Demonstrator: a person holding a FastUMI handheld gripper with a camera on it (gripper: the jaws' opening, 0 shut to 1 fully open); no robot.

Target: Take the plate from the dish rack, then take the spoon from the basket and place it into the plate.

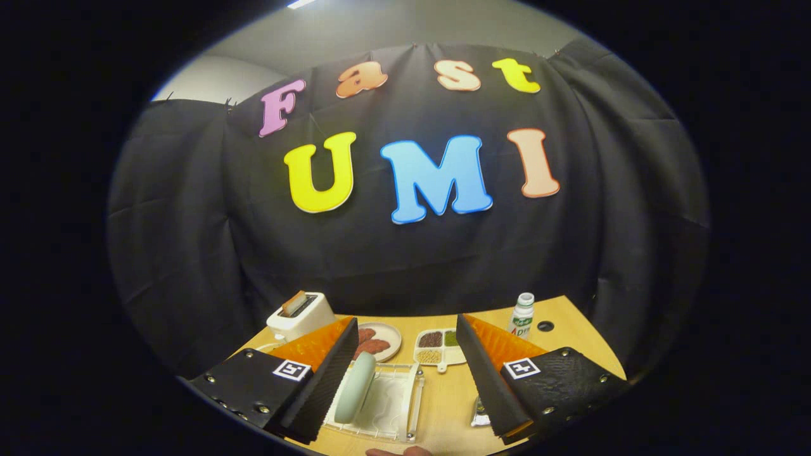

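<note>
Plate [355,387] stands on edge in the dish rack [405,405] at bottom centre, looks stiff, slick and breakable, so grab its top rim; gripper [405,354] is wide open, holding nothing.

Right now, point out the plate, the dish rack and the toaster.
Plate [355,387]: gripper view, on its upturned rim, standing in the rack.
Dish rack [415,386]: gripper view, on its side rail.
Toaster [303,320]: gripper view, on its front face.

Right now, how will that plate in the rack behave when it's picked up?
The plate stands on edge in the rack, so it may roll or tip once lifted free. It looks rigid and smooth, probably slippery. The hand-held gripper is open, with nothing gripped.
</note>
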